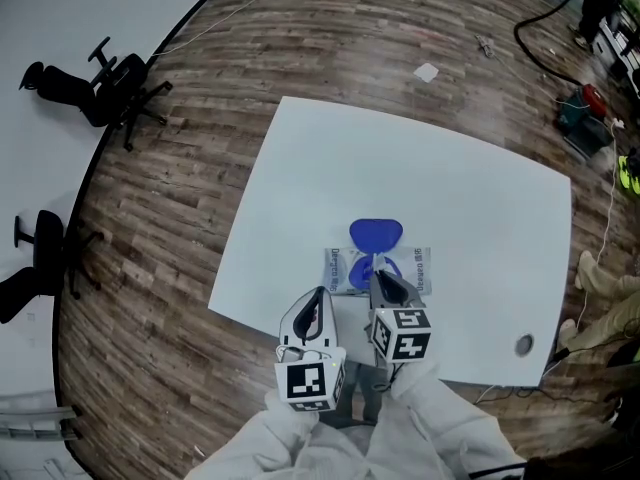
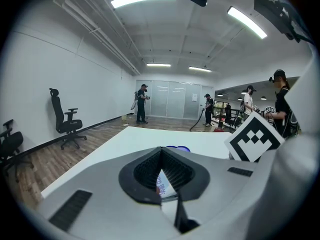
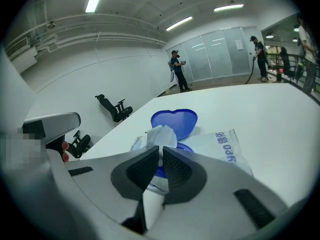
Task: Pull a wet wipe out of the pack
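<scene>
White and creased, the wet wipe point(image 3: 161, 133) stands up out of the pack point(image 1: 416, 270) and is clenched between the jaws of the right gripper point(image 3: 161, 151). The two pads press on it from both sides, just above the opening of the pack. The blue lid point(image 1: 376, 234) of the pack is flipped open and lies on the far side of the opening.

The pack lies flat on the white bench point(image 1: 330, 158), near the edge where the person stands. In the head view the right gripper point(image 1: 380, 280) is over the middle of the pack and covers the opening.

The left gripper point(image 1: 320, 293) is just beside the left end of the pack. In the left gripper view its jaws point(image 2: 161, 151) meet at the tips and spread apart toward the camera. Through this gap a printed part of the pack point(image 2: 164, 185) shows. I see nothing clamped at the tips themselves. The cube with markers of the right gripper point(image 2: 252, 138) shows at the right of this view.

The bench stands on a wooden floor point(image 1: 180, 268). Two black office chairs point(image 1: 100, 83) are at the left, near the wall. In both gripper views some people point(image 2: 142, 103) stand far at the back of the room.
</scene>
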### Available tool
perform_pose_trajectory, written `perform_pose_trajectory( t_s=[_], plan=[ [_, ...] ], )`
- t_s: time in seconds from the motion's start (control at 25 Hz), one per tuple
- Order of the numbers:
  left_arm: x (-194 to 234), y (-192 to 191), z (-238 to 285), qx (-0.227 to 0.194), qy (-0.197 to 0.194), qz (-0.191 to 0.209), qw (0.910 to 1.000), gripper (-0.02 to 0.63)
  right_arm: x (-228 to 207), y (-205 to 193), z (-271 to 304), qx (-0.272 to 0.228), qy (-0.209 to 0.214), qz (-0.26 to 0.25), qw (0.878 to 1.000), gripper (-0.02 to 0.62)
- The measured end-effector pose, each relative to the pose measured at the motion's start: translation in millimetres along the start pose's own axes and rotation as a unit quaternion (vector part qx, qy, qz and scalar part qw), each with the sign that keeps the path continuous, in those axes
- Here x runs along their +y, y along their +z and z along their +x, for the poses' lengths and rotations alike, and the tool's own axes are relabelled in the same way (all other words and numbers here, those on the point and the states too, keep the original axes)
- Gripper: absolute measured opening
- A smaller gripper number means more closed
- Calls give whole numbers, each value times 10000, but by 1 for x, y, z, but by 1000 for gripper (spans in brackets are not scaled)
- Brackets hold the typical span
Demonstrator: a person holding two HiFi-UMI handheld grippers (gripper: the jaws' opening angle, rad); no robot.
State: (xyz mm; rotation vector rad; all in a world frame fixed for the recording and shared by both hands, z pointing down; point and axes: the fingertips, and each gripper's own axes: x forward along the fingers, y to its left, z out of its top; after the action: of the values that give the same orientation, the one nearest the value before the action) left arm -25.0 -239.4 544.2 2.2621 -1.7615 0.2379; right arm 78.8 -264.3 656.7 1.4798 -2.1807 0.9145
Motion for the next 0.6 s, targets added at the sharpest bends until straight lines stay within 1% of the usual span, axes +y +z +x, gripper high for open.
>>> perform_pose_trajectory(
  t_s=[0.28,0.44,0.6],
  plan=[
    [5,0,-7,31,97,-31,9999,-3,2,2,-2,-46,-35,-7,10000,17],
    [6,4,-10,-96,42,-8,9999,-3,6,5,-5,-80,-29,-1,10000,15],
    [7,9,-12,-146,80,70,9998,-3,9,9,-10,-141,-10,8,9999,15]
  ],
)
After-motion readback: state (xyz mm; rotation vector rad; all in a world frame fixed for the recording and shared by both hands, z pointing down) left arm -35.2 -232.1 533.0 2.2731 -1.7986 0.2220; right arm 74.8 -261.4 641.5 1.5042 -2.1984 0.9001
